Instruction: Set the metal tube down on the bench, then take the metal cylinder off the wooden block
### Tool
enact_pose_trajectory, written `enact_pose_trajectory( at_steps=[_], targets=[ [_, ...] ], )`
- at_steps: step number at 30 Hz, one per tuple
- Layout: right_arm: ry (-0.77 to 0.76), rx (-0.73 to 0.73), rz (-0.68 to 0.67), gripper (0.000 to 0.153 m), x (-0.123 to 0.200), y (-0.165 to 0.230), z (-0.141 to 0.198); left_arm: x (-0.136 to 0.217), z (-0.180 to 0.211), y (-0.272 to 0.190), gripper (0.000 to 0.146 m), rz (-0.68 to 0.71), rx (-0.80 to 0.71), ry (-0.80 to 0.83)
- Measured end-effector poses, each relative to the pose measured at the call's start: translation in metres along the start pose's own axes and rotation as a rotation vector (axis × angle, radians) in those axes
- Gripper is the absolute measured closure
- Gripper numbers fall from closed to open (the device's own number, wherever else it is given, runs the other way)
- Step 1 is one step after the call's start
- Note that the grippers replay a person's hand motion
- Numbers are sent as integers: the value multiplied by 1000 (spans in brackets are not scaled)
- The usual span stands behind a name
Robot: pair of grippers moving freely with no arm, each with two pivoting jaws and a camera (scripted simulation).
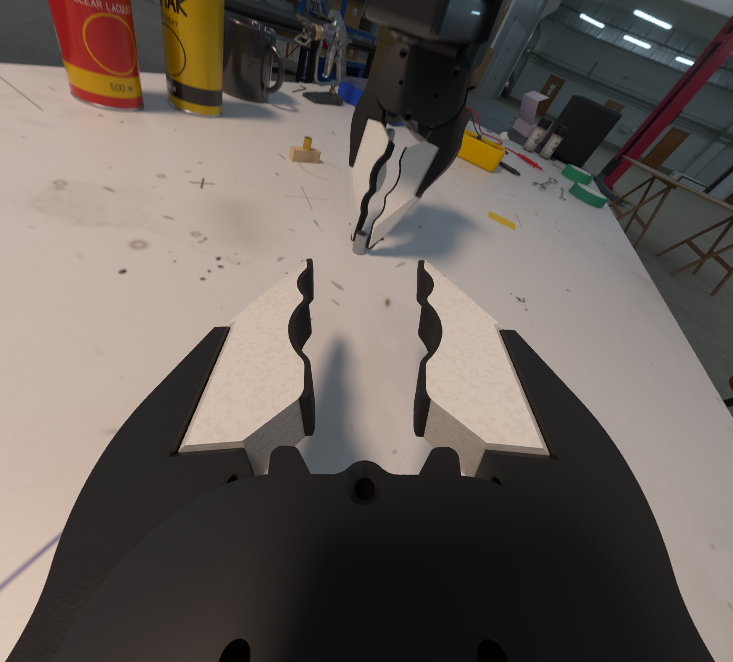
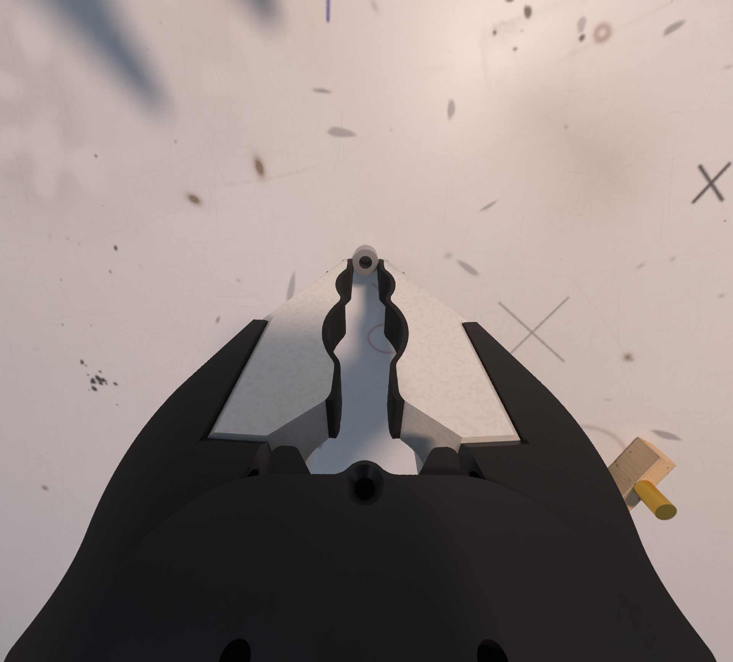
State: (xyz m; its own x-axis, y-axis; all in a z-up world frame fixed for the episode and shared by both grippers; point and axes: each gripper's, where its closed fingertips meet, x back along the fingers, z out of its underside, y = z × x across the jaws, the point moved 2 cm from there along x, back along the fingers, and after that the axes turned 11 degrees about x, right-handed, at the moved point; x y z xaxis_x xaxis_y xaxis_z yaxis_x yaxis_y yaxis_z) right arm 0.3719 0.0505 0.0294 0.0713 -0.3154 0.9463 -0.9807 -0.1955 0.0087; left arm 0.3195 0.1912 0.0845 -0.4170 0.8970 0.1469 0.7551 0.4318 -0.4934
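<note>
My right gripper (image 2: pixel 365 264) points straight down and is shut on a small grey metal tube (image 2: pixel 365 260) held upright at its fingertips. In the left wrist view the right gripper (image 1: pixel 363 240) has the tube (image 1: pixel 359 244) with its lower end at or touching the white bench (image 1: pixel 158 285). My left gripper (image 1: pixel 365 266) is open and empty, low over the bench, just short of the tube. A brass-yellow metal cylinder (image 1: pixel 307 143) stands in a small wooden block (image 1: pixel 304 154) farther back; the cylinder (image 2: pixel 656 500) and the block (image 2: pixel 642 470) also show at the right wrist view's right edge.
A red spray can (image 1: pixel 95 16), a yellow spray can (image 1: pixel 192 24) and a dark mug (image 1: pixel 252 59) stand at the back left. A yellow case (image 1: pixel 480 151), green tape rolls (image 1: pixel 587 190) and small tools lie at the back right. The bench's right edge (image 1: pixel 654 285) drops off to wooden trestles.
</note>
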Motion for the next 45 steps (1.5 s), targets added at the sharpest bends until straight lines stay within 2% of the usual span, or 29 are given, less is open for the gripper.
enact_pose_trajectory(
  at_steps=[8, 13, 15, 19, 22, 25, 29, 32, 34, 37, 41, 45],
  targets=[
    [7, 32, -8, 141, -8, 9, -21, 9, 7, 9, 94, -9, 12, -24],
    [4, 15, -20, 140, -6, 11, -21, 8, 11, 12, 94, 3, 33, -12],
    [-16, 2, -21, 131, -1, 12, -20, 7, 12, 12, 94, 5, 33, -4],
    [-130, -82, 30, 126, 28, 7, -16, 7, 6, 12, 94, -5, 21, -14],
    [-255, -189, 132, 120, 64, 0, -1, 4, -4, 12, 94, -15, -5, -16],
    [-351, -326, 291, 117, 102, -7, 35, -3, -15, 13, 94, -33, -60, 17],
    [-415, -531, 546, 113, 152, -10, 93, -14, -39, 14, 94, -52, -116, 30],
    [-390, -653, 720, 114, 179, -9, 136, -26, -59, 13, 95, -56, -150, 43],
    [-360, -714, 711, 115, 177, -10, 155, -36, -64, 17, 95, -77, -169, 78],
    [-318, -756, 534, 113, 147, -22, 157, -51, -65, 20, 95, -82, -138, 115],
    [-164, -634, 448, 114, 105, -69, 148, -60, -55, 19, 94, -64, -79, 143],
    [-71, -490, 328, 113, 75, -111, 141, -53, -40, 20, 94, -76, -59, 177]
  ],
)
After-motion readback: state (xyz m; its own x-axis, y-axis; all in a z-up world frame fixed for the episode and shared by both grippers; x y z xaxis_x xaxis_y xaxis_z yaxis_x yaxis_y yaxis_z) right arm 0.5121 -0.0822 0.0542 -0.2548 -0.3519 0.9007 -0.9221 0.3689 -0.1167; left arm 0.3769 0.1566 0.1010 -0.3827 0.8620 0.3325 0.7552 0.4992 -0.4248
